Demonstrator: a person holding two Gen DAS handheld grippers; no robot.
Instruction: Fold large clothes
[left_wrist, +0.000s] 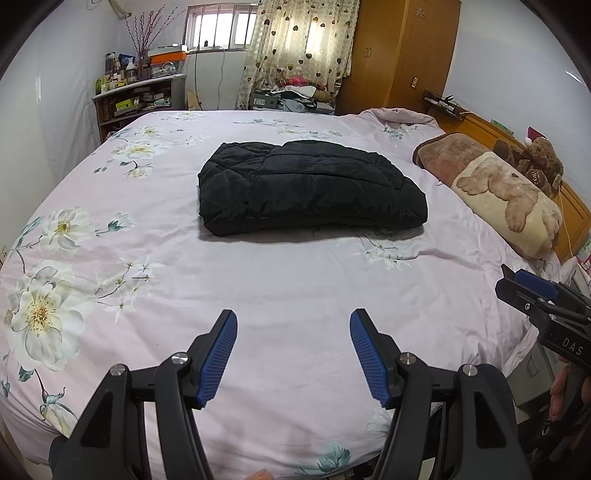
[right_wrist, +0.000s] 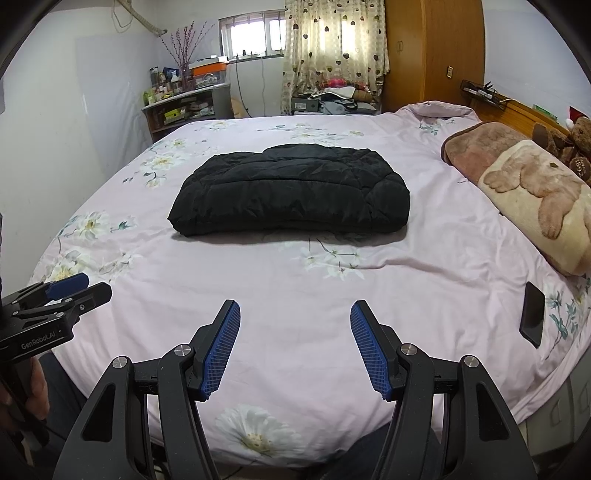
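A black quilted jacket (left_wrist: 310, 188) lies folded into a thick rectangle in the middle of the bed (left_wrist: 295, 295), and the right wrist view shows the jacket (right_wrist: 291, 192) the same way. My left gripper (left_wrist: 293, 317) hovers open over the near part of the sheet, well short of the jacket, nothing between its blue pads. My right gripper (right_wrist: 295, 308) is likewise open and empty, at a similar distance from the jacket. Each gripper shows in the other's view: the right gripper (left_wrist: 517, 278) at the right edge, the left gripper (right_wrist: 85, 284) at the left edge.
The bed carries a pink floral sheet (right_wrist: 295, 280). A rolled brown-and-cream blanket (left_wrist: 495, 188) and teddy bears (left_wrist: 535, 162) lie along the headboard on the right. A black phone (right_wrist: 532, 319) rests on the sheet at the right. A cluttered shelf (left_wrist: 140, 96) and wardrobe (left_wrist: 402, 51) stand beyond.
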